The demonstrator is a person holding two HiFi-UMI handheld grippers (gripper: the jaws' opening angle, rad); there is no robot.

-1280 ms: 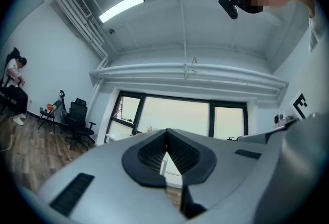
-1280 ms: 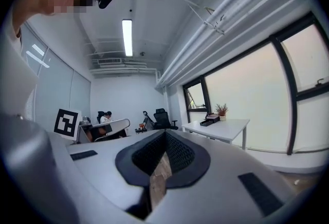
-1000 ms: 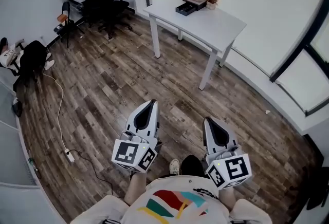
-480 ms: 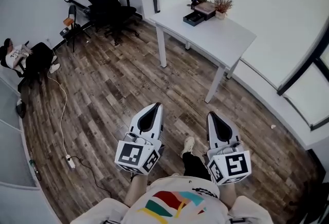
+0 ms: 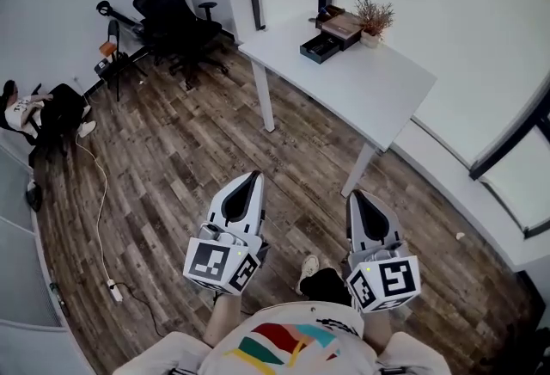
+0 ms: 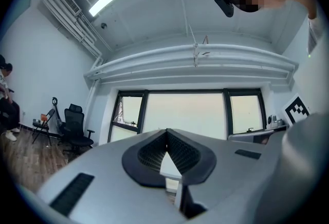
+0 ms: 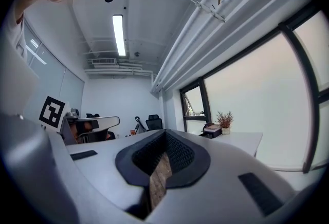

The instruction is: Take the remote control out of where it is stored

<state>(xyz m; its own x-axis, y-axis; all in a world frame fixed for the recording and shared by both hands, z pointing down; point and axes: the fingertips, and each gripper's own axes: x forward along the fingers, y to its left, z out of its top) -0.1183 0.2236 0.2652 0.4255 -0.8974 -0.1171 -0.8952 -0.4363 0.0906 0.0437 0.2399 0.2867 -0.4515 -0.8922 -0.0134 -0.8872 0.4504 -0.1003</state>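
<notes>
Left gripper (image 5: 251,177): its fingers are pressing together on nothing and pointing level, since nothing is within reach.
Right gripper (image 5: 356,198): its fingers are likewise meeting, empty, and riding beside the left ones.
Floor (image 5: 185,160): bare boards are lying under the fingers.
Table (image 5: 348,82): it is standing well ahead of the fingers.
Black tray (image 5: 320,46): it is sitting farthest from the fingers, beside a brown box (image 5: 342,23) and a plant (image 5: 375,20).
Remote control: it is not showing; it is probably lying in that tray.

A white desk (image 5: 378,89) and black office chair (image 5: 176,12) are seen on a floor (image 5: 172,158) of grey-brown wood planks. Black-and-white squares are borne by the left tool (image 5: 255,175) and right tool (image 5: 353,195).
</notes>
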